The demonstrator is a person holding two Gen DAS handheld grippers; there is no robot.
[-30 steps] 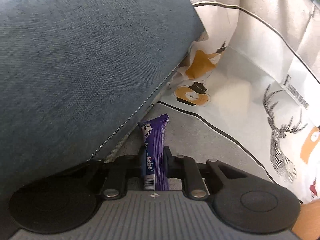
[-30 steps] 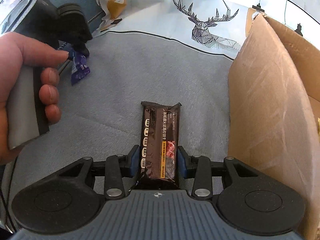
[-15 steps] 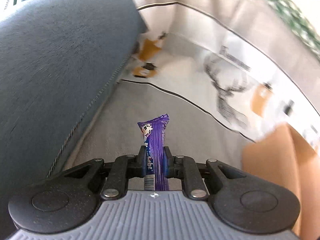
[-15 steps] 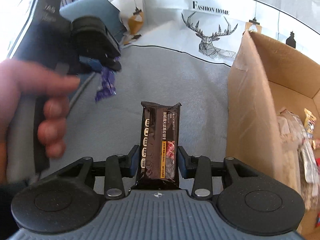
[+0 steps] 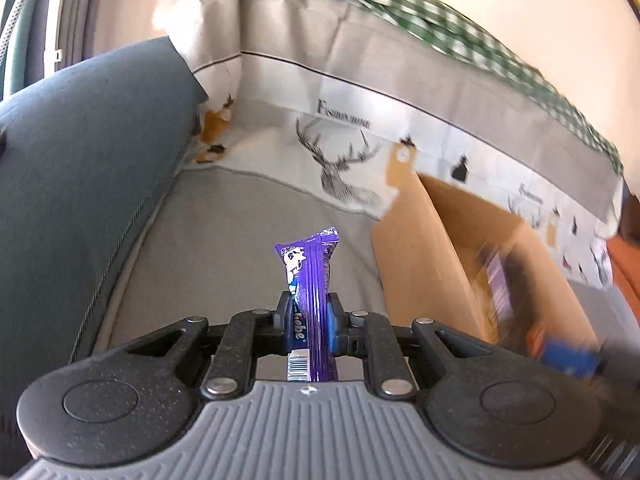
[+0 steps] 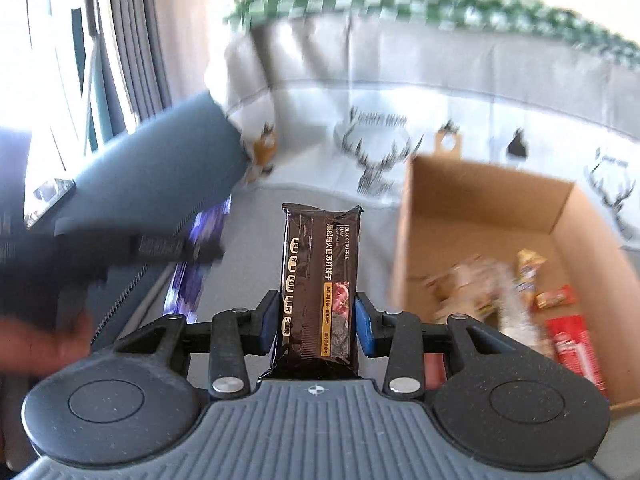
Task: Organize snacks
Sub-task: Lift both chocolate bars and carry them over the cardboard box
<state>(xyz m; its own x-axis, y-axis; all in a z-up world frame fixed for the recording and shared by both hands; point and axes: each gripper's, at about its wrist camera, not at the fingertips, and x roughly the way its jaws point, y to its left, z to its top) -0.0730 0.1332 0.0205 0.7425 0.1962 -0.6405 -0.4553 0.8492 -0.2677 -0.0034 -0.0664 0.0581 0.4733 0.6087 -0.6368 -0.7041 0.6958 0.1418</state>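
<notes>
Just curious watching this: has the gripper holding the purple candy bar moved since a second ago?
Yes. The left gripper with the purple bar rose away from the blue cushion, toward the cardboard box.

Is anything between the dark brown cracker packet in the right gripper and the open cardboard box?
Nothing visible. The dark brown cracker packet is clamped in the right gripper; the open brown cardboard box sits just right of it, its near wall the only edge to clear.

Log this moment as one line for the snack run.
left gripper: shut on purple snack bar | right gripper: shut on brown cracker pack | cardboard box: open, snacks inside
</notes>
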